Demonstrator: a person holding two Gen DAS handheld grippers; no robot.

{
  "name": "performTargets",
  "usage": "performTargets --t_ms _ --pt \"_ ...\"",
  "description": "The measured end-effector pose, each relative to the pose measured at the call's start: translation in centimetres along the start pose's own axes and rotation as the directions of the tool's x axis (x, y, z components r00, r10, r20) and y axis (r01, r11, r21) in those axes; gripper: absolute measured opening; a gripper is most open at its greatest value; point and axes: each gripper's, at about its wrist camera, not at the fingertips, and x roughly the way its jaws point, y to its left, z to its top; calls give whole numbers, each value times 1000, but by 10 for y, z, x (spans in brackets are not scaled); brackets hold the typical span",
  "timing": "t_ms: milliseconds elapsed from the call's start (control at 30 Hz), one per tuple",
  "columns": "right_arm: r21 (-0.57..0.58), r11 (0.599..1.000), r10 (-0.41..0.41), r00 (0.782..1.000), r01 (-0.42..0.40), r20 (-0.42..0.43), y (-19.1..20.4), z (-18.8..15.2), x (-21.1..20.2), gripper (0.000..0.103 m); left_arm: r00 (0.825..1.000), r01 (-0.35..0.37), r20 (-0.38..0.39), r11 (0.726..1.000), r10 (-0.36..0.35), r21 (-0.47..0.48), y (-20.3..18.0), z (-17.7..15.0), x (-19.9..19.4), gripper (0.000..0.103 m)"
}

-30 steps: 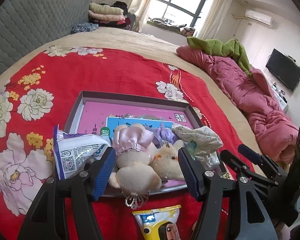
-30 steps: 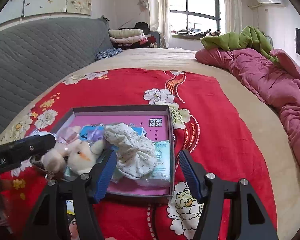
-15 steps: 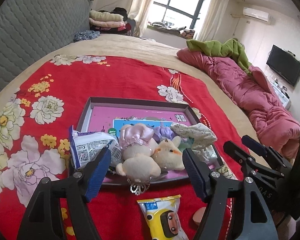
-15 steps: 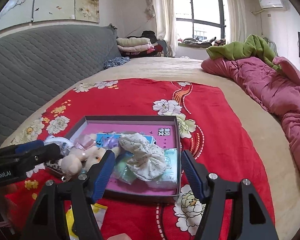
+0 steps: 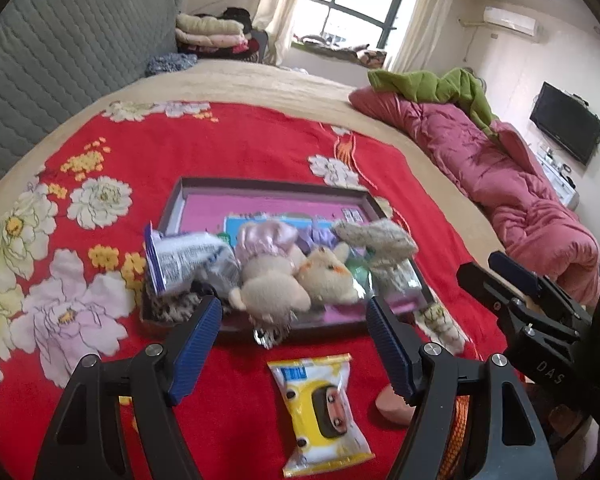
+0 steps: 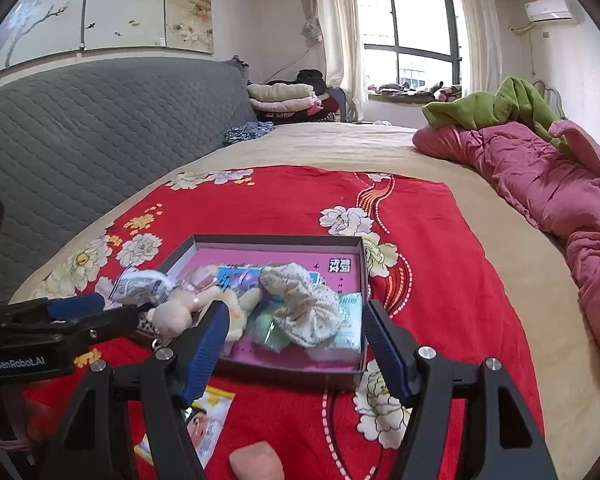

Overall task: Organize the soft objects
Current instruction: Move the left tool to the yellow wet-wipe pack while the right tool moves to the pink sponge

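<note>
A shallow grey box [image 5: 268, 186] [image 6: 276, 240] with a pink floor lies on the red flowered blanket. In it lie a beige plush toy [image 5: 276, 288] [image 6: 172, 316] in a pink dress, a spotted cloth bundle [image 5: 380, 236] [image 6: 304, 304], a silver snack bag [image 5: 180, 256] [image 6: 140, 286] and green tissue packs [image 6: 350, 328]. My left gripper [image 5: 294, 344] is open and empty, short of the box's near edge. My right gripper [image 6: 294, 344] is open and empty, short of the box's near right part. A yellow wipes pack [image 5: 322, 404] [image 6: 202, 416] lies on the blanket in front of the box.
A pink sponge-like lump [image 5: 392, 404] [image 6: 256, 460] lies near the wipes pack. A pink quilt [image 5: 500, 184] and green blanket [image 5: 432, 84] are heaped at the right. A grey quilted headboard [image 6: 100, 120] runs along the left. Folded clothes [image 5: 212, 32] are stacked at the far end.
Both grippers have pulled back and up from the box, still open. The plush toy stays in the box. The wipes pack and pink lump have come more into view.
</note>
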Motion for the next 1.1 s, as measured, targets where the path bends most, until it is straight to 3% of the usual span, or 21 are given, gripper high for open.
performTargets --t_ms 200,600,867,1100 --pt "-2 1000 30 999 -30 -38 2 -16 -9 69 997 27 -74 1000 -28 -11 -4 -17 3 76" --pt "-35 998 52 992 -56 -115 8 -50 -25 69 981 18 -192 1000 -14 16 -17 -54 15 76" --pt "-56 993 85 973 -99 -212 13 -77 -20 69 965 15 -261 998 0 56 -32 -71 29 76" --pt "-135 986 53 962 -93 -269 22 -90 -11 69 953 9 -302 998 12 66 -33 -79 43 76"
